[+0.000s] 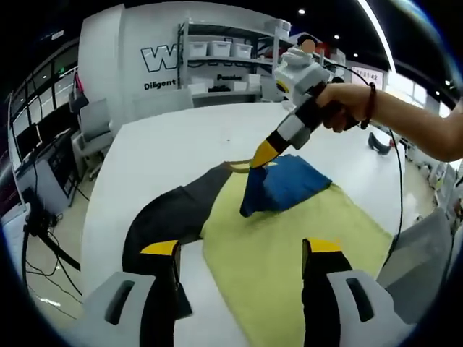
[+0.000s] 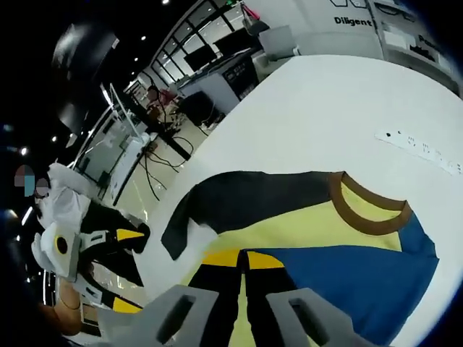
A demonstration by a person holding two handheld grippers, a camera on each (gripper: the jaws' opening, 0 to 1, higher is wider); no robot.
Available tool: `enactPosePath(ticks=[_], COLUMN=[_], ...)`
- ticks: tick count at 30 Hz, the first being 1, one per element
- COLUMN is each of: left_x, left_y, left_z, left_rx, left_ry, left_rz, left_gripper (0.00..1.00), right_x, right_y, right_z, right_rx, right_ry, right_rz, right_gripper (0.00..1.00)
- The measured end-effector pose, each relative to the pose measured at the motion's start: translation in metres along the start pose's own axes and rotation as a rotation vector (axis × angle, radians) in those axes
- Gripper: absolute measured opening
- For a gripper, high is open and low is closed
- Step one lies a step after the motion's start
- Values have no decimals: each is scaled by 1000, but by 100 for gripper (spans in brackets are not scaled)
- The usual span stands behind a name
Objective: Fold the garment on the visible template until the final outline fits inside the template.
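A T-shirt [image 1: 289,238] lies on the white table [image 1: 166,144], with a yellow body, a brown collar [image 2: 365,213] and a dark sleeve [image 1: 170,213] spread to the left. Its blue sleeve [image 1: 293,181] is folded over onto the yellow body. A hand holds my right gripper [image 1: 262,155] down at the blue sleeve's edge near the collar, shut on that fabric. In the right gripper view its yellow tips [image 2: 244,259] meet over the blue sleeve [image 2: 347,278]. My left gripper [image 1: 242,249] hovers open over the shirt's near part, holding nothing, and appears again as the left gripper [image 2: 127,269] off the table's edge.
Shelves with white bins [image 1: 217,49] stand behind the table. An office chair [image 1: 90,123] is at the left and a grey chair [image 1: 427,246] at the right. A white power strip [image 2: 419,148] lies on the table beyond the collar. Desks with monitors [image 2: 210,58] line the room.
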State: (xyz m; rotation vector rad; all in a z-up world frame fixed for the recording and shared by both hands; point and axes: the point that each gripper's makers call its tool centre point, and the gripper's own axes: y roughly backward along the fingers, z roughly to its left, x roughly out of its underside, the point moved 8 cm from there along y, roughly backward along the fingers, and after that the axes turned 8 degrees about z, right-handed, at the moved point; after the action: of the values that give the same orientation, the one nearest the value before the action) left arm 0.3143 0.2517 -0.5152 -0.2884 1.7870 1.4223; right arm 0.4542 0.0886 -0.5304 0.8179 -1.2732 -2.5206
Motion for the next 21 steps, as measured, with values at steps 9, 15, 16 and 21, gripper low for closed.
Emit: enactPosePath(ticks=[9,15,16,21], left_x=[-12,-18,-18,-18], left_y=[-39,-73,-78,-99], left_z=[2,6,7,8], left_rx=[47,85,88,105], left_ry=[-23,-25,-22,-7], left_rz=[17,34,38,62], left_gripper=[62,57,56,51], right_x=[-11,-18,-18,-23], right_y=[-28,-43,-45,-58], right_z=[-9,-17,-18,-29], right_rx=[-23,-31,-30,5], right_ry=[-11,12,9,14], right_rz=[37,51,52,55], right_gripper=[0,0,0,0])
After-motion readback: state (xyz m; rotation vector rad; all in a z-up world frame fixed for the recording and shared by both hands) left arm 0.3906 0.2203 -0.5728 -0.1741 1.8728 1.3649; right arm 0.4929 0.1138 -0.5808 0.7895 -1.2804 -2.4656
